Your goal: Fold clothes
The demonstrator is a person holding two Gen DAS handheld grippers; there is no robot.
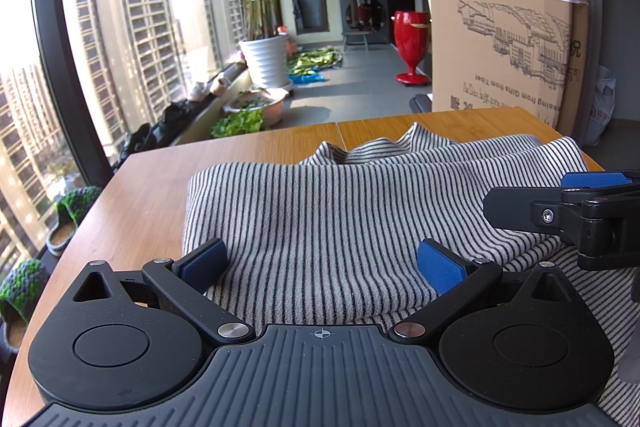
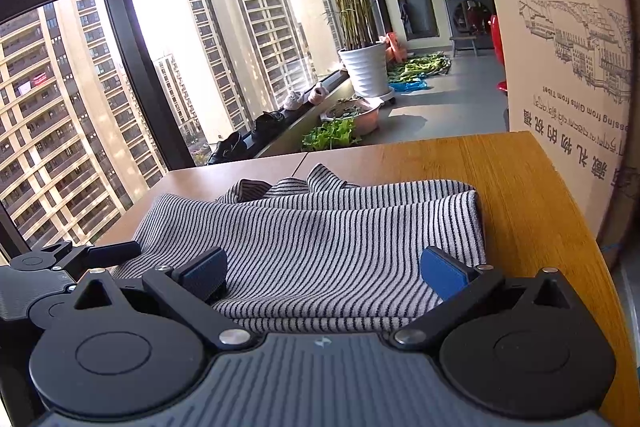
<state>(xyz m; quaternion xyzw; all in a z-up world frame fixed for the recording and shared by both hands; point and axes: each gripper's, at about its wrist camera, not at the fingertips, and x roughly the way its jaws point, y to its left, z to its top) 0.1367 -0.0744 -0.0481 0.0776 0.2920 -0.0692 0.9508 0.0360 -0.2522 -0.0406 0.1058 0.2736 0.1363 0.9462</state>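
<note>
jaws of the left gripper [image 1: 322,265] stand spread wide in the left wrist view, empty, low over the near edge of the striped garment [image 1: 328,211], which lies part-folded on the wooden bench [image 1: 136,195]. the right gripper [image 1: 560,203] reaches in from the right, over the cloth's right side; a cardboard box [image 1: 500,27] stands at the far right.

from the right wrist view, the right gripper [image 2: 324,273] is likewise spread and grips nothing, over the garment's [image 2: 320,227] near hem, with the left gripper [image 2: 96,253] beside it at left. bare bench [image 2: 532,211] lies to the right.

judging by the doubled layers, a fold is laid and the next grasp is pending: both jaws would need to close on the near hem.
</note>
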